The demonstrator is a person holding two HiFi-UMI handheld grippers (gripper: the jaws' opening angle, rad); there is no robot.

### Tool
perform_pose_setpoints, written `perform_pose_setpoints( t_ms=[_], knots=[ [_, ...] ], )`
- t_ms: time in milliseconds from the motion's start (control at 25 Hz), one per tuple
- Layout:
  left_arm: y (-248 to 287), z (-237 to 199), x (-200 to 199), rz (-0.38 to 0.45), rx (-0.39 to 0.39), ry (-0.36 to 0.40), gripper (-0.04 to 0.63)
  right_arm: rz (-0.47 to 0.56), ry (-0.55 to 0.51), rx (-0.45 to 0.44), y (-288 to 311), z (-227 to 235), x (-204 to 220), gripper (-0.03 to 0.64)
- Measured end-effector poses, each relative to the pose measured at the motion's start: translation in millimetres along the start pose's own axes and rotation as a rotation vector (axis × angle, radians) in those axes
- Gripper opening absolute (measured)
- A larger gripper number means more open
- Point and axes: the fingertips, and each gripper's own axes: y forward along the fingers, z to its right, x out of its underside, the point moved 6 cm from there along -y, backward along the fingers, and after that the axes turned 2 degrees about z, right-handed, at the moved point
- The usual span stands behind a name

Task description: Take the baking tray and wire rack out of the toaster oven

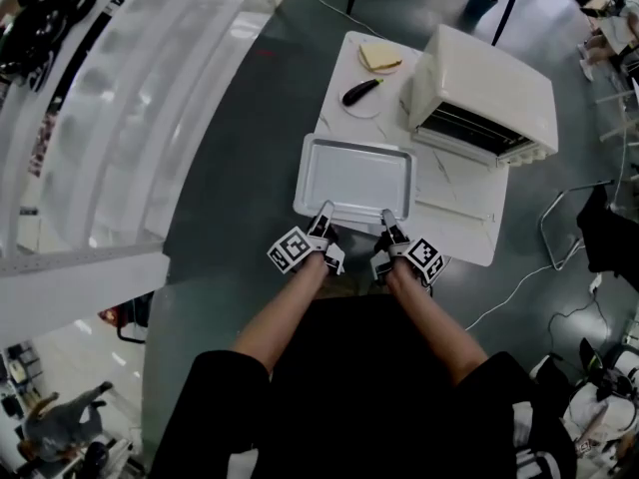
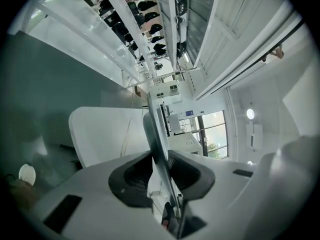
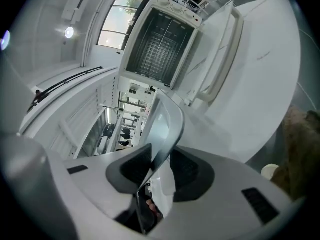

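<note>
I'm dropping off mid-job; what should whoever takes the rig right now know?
Left gripper: shut on the tray's near rim.
Right gripper: shut on the same rim.
Tray: out of the oven, low over the table's left part; resting or not, unclear.
Rack: inside the oven, door open.
Done: tray out.
Left: set the tray down, pull out the rack.

The flat silver baking tray (image 1: 354,176) covers the near left part of the white table (image 1: 464,242) and overhangs its left edge. Behind it, a white plate (image 1: 364,109) with a dark aubergine (image 1: 361,92) and a toast slice (image 1: 379,58) crowd the far left corner. The cream toaster oven (image 1: 484,88) and its lowered door (image 1: 454,193) block the right side. The grey floor (image 1: 240,168) lies open to the left of the table.
</note>
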Motion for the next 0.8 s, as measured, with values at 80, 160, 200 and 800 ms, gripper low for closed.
perform_pose_setpoints(
  t_ms=[80, 160, 200, 800],
  knots=[
    [-2, -7, -5, 0.001, -0.008, -0.002, 0.107, -0.006, 0.001, 0.007, 5, 3, 7, 0.132],
    [-3, -13, -9, -0.004, -0.018, -0.004, 0.107, -0.012, -0.005, 0.013, 11, 6, 12, 0.133],
    [-2, -16, -11, -0.006, -0.023, -0.004, 0.107, -0.015, -0.008, 0.017, 14, 8, 14, 0.133],
    [30, -62, -18, -0.079, -0.133, -0.004, 0.120, -0.040, 0.008, 0.129, 53, 43, 14, 0.142]
  ],
)
